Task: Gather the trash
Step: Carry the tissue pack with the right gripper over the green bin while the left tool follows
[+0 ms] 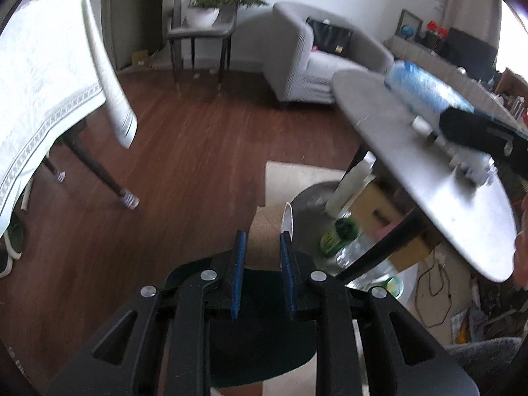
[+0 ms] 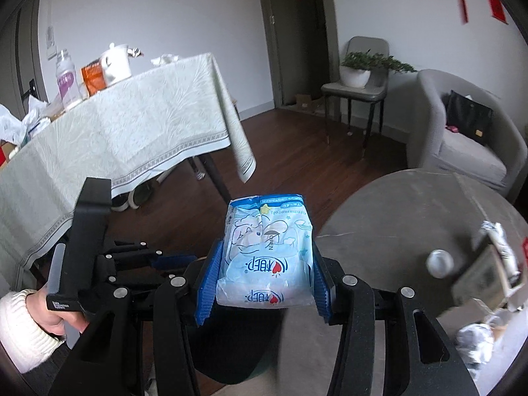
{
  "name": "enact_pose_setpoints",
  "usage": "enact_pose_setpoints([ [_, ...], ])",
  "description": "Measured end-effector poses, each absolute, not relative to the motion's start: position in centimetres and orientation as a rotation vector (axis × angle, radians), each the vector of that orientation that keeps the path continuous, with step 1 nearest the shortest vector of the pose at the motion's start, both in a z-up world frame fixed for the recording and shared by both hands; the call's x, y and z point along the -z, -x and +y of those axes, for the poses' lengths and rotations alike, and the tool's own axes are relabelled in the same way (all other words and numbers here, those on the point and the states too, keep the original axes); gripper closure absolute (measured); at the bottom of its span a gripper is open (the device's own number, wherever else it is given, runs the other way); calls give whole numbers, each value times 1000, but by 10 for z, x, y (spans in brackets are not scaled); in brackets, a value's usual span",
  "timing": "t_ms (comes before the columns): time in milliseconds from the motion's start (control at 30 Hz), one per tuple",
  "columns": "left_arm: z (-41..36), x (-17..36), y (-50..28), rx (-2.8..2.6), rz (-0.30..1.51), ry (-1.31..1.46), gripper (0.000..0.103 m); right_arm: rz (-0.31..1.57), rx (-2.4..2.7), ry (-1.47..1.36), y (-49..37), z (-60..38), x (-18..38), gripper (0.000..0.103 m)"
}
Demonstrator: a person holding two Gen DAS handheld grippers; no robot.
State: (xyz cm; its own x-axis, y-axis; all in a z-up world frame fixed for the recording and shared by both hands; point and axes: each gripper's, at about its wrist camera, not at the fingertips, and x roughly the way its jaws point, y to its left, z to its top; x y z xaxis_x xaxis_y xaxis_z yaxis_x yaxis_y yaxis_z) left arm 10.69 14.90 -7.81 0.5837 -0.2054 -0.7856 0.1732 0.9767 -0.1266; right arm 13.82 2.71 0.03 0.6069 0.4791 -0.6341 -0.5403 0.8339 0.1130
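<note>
Grippers both angle downward: left gripper [image 1: 262,247] clamps a cardboard tube [image 1: 267,236] above the wood floor [image 1: 184,151], right gripper [image 2: 264,280] clamps a blue tissue pack [image 2: 269,247] beside the round table [image 2: 412,217].

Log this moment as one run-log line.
left gripper: shut on cardboard tube | right gripper: shut on blue tissue pack | round table: scraps remain | stage: carrying trash
</note>
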Motion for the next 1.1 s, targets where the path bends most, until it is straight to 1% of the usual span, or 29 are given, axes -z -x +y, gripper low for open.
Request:
enact_pose_setpoints([
  [367,182,135,-104,206,1145,46,80,815,-624,149,-151,85,32,53],
  [500,186,148,-102,207,1194,43,79,857,-637,174,-153,100,46,53],
  [567,190,150,-101,207,1199,39,77,877,-642,188,-154,107,53,53],
  [600,191,150,-101,207,1200,36,72,887,-642,193,-156,111,56,53],
  [667,196,149,-100,202,1195,34,69,904,-643,197,-157,114,61,53],
  [800,209,143,-98,170,1161,31,69,939,-638,198,-162,122,72,53],
  [867,215,132,-96,160,1110,27,65,956,-643,201,-163,128,79,53],
  [933,221,119,-92,148,1054,32,59,977,-639,210,-165,134,87,53],
  [967,226,110,-90,140,1015,43,58,992,-635,214,-166,137,93,53],
  [1033,232,98,-87,129,967,61,53,1022,-622,218,-168,143,104,53],
  [1100,238,84,-83,104,909,60,49,1052,-613,219,-170,148,115,53],
])
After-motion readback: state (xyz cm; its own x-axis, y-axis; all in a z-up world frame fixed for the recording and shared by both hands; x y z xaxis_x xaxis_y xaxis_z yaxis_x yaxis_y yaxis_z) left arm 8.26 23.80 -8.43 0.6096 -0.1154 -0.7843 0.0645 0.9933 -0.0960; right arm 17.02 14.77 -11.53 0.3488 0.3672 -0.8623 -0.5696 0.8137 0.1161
